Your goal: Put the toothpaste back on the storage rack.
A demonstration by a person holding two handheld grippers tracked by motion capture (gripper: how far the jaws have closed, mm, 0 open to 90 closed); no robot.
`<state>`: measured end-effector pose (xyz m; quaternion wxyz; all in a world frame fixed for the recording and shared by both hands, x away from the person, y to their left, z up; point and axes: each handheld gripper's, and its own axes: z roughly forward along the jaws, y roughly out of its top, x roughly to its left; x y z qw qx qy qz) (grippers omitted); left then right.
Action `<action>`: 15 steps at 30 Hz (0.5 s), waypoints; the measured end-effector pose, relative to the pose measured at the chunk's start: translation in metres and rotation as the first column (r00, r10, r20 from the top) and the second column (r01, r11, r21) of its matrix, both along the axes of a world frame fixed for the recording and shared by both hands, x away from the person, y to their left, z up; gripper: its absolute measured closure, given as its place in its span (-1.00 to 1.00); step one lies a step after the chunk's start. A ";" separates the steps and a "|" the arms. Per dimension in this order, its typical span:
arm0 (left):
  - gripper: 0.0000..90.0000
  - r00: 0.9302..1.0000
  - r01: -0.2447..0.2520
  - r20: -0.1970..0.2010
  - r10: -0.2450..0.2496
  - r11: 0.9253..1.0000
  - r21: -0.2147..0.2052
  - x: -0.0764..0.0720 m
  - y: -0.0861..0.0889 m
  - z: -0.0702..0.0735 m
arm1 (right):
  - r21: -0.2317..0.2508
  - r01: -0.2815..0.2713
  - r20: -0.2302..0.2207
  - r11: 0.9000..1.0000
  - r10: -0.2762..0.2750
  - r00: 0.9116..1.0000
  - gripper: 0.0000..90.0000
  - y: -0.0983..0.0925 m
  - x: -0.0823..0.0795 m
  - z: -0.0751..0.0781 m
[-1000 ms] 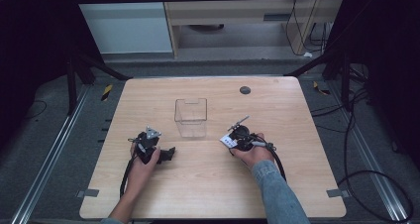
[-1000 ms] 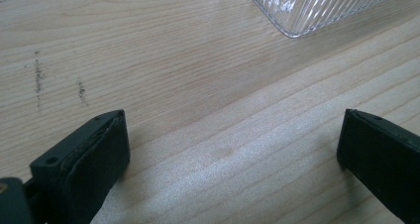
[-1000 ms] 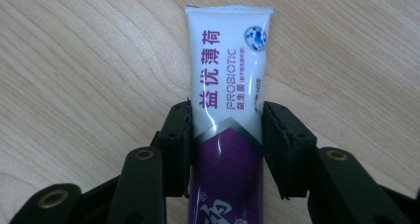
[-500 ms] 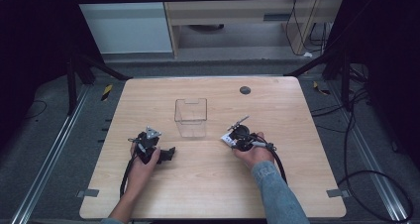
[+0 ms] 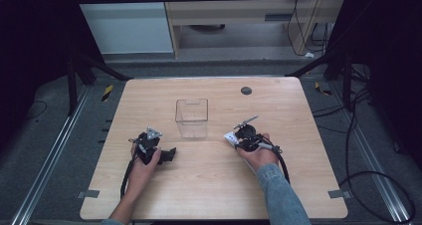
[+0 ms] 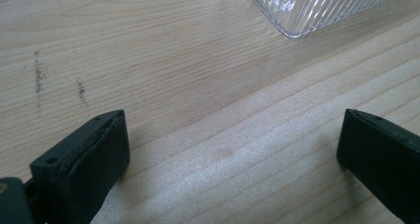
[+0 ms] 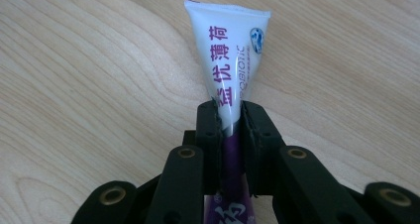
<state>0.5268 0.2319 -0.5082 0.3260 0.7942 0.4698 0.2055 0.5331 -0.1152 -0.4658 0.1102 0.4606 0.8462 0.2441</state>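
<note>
A white and purple toothpaste tube (image 7: 232, 65) is clamped between the jaws of my right gripper (image 7: 231, 116), its flat crimped end pointing away over the wood. In the high view the tube (image 5: 229, 137) pokes out toward the left of the right gripper (image 5: 238, 139), just right of a clear plastic box (image 5: 191, 117) that stands upright at the table's middle. My left gripper (image 5: 171, 154) rests on the table left of and nearer than the box, jaws wide apart with bare wood between them. A corner of the ribbed clear box (image 6: 317, 6) shows ahead of the left gripper (image 6: 233, 149).
The wooden table (image 5: 214, 185) has a dark round hole (image 5: 246, 90) near its far edge. Cables trail from both grippers toward the near edge. Dark frame posts and floor cables surround the table.
The right gripper with the tube has shifted slightly, staying just right of the box. The left gripper has not moved.
</note>
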 end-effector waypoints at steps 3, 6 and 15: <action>-1.00 1.000 0.000 0.000 0.000 1.000 0.000 0.000 0.000 0.000 | 0.018 0.005 0.004 1.000 -0.005 1.000 0.76 -0.002 -0.001 0.006; -1.00 1.000 0.000 0.000 0.000 1.000 -0.001 0.000 0.000 0.000 | 0.017 0.004 0.017 1.000 -0.004 1.000 0.76 -0.004 -0.002 0.010; -1.00 1.000 0.000 0.000 0.000 1.000 -0.001 0.000 0.000 0.000 | 0.039 0.016 0.038 0.999 -0.018 0.999 0.76 -0.009 -0.005 0.022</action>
